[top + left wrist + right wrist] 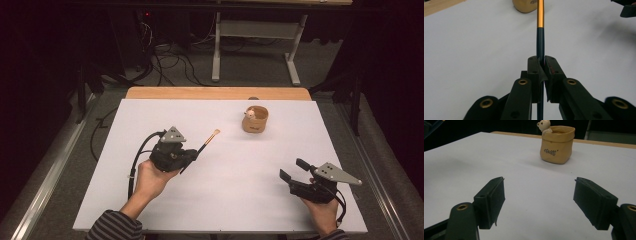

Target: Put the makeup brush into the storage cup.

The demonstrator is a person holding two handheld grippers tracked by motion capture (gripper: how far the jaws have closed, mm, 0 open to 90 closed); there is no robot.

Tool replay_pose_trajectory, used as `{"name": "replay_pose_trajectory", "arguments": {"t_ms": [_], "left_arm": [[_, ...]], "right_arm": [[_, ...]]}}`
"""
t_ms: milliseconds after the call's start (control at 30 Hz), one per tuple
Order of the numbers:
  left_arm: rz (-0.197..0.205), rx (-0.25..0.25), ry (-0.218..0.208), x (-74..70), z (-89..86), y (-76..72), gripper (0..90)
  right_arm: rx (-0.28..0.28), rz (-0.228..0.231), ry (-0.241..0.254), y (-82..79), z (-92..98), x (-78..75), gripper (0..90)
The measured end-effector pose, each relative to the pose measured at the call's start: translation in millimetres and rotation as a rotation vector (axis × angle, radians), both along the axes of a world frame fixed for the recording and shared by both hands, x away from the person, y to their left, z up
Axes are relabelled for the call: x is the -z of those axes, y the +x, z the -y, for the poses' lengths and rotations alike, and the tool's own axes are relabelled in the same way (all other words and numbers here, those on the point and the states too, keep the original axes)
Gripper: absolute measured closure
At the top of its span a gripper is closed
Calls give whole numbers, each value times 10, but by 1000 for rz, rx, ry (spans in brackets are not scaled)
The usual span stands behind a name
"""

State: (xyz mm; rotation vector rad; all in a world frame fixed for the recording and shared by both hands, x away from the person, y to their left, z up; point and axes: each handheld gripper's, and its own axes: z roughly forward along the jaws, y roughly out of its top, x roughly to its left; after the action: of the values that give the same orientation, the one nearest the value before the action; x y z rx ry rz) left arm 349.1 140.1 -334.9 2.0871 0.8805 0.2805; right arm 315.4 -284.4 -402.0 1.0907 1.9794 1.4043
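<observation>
My left gripper [192, 156] is clenched on the paintbrush [540, 37], lifted and aimed at the tan bear pot [255, 120], while my right gripper [292, 170] waits released; dropping it in remains.

A white table top [220, 190] with a wood edge [217, 93] showing along the far side. Behind it on the grey floor [260, 65] there's a white frame on legs [255, 37], plus a messy tangle of black cables [165, 60]. The rest back there is too dark to tell.
</observation>
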Motion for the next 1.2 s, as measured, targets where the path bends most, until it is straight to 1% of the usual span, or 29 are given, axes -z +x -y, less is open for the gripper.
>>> {"name": "replay_pose_trajectory", "arguments": {"t_ms": [33,233,300,367,400,533,600,700,833,900,967,1033,1133,1200], "left_arm": [[5,-4,-13,10,-22,-29,837],[8,-5,-32,46,-71,-93,837],[8,-3,-44,71,-89,-137,837],[12,1,-49,83,-102,-164,837],[12,1,-49,83,-102,-164,837],[15,15,-64,128,-104,-244,837],[15,19,-65,137,-104,-259,837],[21,22,-82,169,-100,-309,837],[14,35,-91,194,-100,-330,837],[16,42,-97,219,-90,-348,837],[16,45,-100,229,-84,-355,837],[18,50,-104,249,-71,-370,837],[21,53,-110,261,-65,-381,837],[25,57,-107,268,-50,-396,837]], "right_arm": [[2,0,-1,0,-2,1,268],[-4,0,-6,5,-10,8,267],[-8,-8,-5,5,-17,11,267],[-11,-6,-12,10,-26,15,267],[-11,-6,-12,10,-26,15,267],[-15,-9,-14,11,-32,16,265],[-11,-15,-7,9,-30,15,263],[-14,-18,-5,12,-23,15,257],[-16,-24,-19,17,-30,19,239],[-22,-38,-26,22,-43,21,228],[-24,-43,-26,18,-58,14,222],[-34,-34,-28,18,-68,3,218],[-36,-40,-24,5,-85,-10,216],[-53,-40,-24,-7,-111,-21,214]]}}
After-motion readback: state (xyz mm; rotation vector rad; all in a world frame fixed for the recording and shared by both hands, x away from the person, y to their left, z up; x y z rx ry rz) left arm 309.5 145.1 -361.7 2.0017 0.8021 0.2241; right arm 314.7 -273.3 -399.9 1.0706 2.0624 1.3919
